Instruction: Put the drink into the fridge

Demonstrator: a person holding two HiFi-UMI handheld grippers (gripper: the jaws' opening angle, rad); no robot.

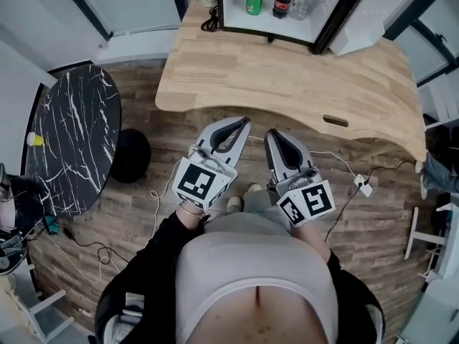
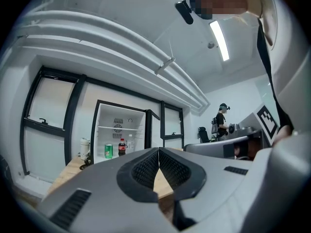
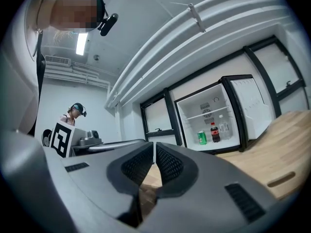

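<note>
**Both grippers empty, drinks standing in the open fridge**

In the head view the person holds the left gripper (image 1: 242, 122) and the right gripper (image 1: 272, 133) side by side near the body, at the centre of the frame, over the wood-pattern floor. Each gripper's own view shows its jaws pressed together with nothing between them: left gripper (image 2: 159, 150), right gripper (image 3: 154, 143).

The mini fridge (image 1: 234, 7) stands on the curved wooden counter (image 1: 287, 77) at the top of the frame, its door (image 1: 362, 27) swung wide to the right. On its floor stand a green can (image 1: 254, 3), a cola bottle (image 1: 282, 3) just right of it, and a clear bottle (image 1: 301, 6) further right.

A black marble table (image 1: 72, 142) fills the left of the frame, with a black stool (image 1: 129, 156) beside it. Another person (image 2: 222, 123) stands in the background.
</note>
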